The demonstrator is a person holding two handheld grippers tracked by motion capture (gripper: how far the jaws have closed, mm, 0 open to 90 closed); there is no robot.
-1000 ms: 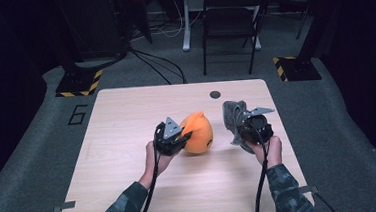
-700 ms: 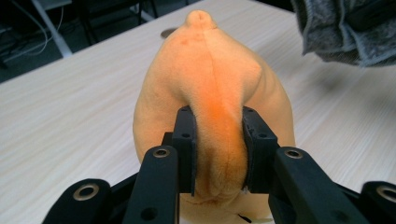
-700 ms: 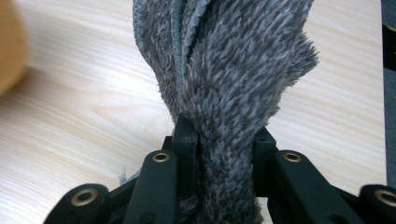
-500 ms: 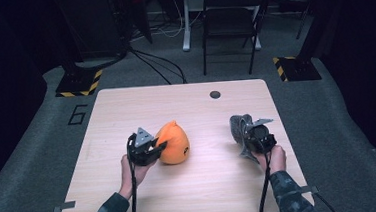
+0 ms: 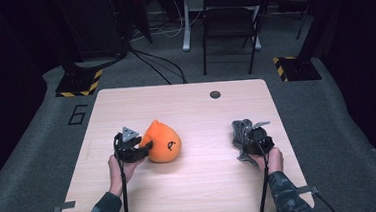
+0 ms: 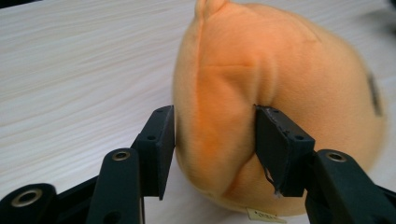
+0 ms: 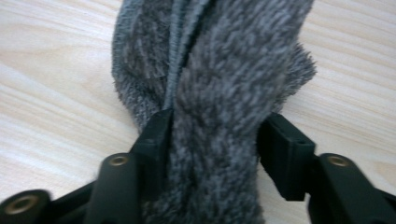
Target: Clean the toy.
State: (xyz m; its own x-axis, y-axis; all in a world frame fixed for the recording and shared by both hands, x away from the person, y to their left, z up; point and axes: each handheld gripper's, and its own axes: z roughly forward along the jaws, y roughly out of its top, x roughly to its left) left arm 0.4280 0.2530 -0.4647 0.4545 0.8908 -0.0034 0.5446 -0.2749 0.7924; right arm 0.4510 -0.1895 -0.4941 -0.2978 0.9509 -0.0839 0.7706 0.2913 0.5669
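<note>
An orange plush toy (image 5: 164, 142) with a small dark mark on its side rests on the light wooden table (image 5: 191, 106), left of the middle. My left gripper (image 5: 146, 148) reaches it from the left. In the left gripper view its jaws, which have just been opening, stand apart around the plush (image 6: 289, 60) and its pads only graze the sides (image 6: 215, 135). At the right, a grey fuzzy cloth item (image 5: 239, 132) lies on the table. My right gripper (image 5: 243, 142) has also just been opening, and the grey fabric (image 7: 224, 56) sits loose between its parted jaws (image 7: 215, 130).
A small dark round hole (image 5: 215, 94) sits near the table's far edge. Behind the table stand a black folding chair (image 5: 230, 28) and stands with yellow-black striped bases (image 5: 79, 83). Cables run over the grey carpet.
My left gripper carried the orange plush leftward and set it on the table. The right gripper came down with the grey item onto the table. Both pairs of jaws have widened.
</note>
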